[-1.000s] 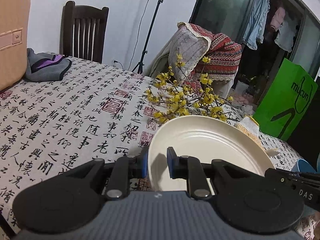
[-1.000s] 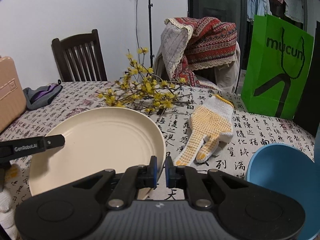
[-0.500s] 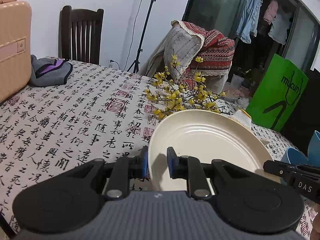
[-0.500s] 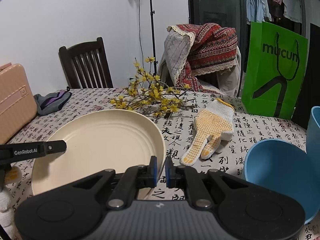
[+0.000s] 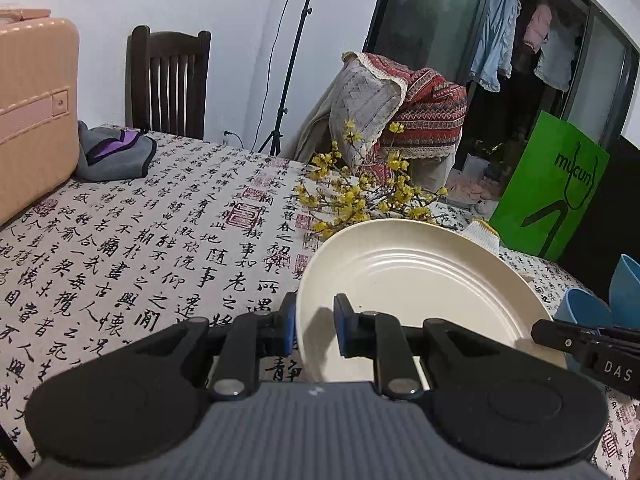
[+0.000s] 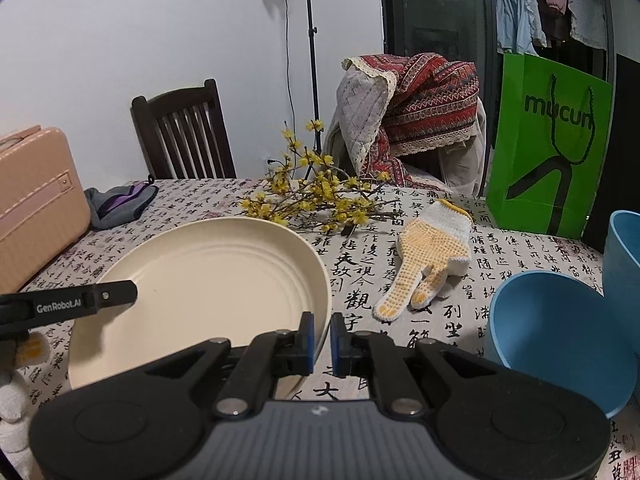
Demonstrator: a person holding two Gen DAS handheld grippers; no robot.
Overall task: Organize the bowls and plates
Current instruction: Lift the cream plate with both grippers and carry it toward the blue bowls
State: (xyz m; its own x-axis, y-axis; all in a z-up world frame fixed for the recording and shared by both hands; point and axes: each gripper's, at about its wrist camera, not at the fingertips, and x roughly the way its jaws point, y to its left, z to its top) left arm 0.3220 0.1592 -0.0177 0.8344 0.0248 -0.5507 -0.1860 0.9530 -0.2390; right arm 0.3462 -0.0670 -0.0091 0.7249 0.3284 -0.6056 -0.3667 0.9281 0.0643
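A cream plate [image 5: 416, 280] with ridged rings in its well is held over the table [image 5: 132, 240], which wears a cloth printed with black calligraphy and red seals. Both grippers grasp it from opposite sides. The left gripper [image 5: 315, 326] has its blue-padded fingers clamped across the plate's near-left rim, one pad outside and one inside the well. The right gripper [image 6: 321, 343] is pinched tight on the plate's right rim, its pads almost meeting with the thin edge between them. The plate appears lifted clear of the cloth, though its underside is hidden, so I cannot be sure. Just right of the plate, on the cloth, sits a blue bowl [image 6: 560, 332], and a second blue vessel [image 6: 622, 252] stands at the frame's right edge beside it. Beyond the plate lies a spray of yellow blossom branches [image 6: 316, 196], with a yellow-dotted work glove [image 6: 428, 256] flat to its right. A green paper bag [image 6: 548, 148] stands upright at the far right. At the far left are a pink suitcase [image 5: 32, 108] and a grey and purple cloth bundle [image 5: 116, 154], with a dark wooden chair [image 5: 168, 80] behind the table.
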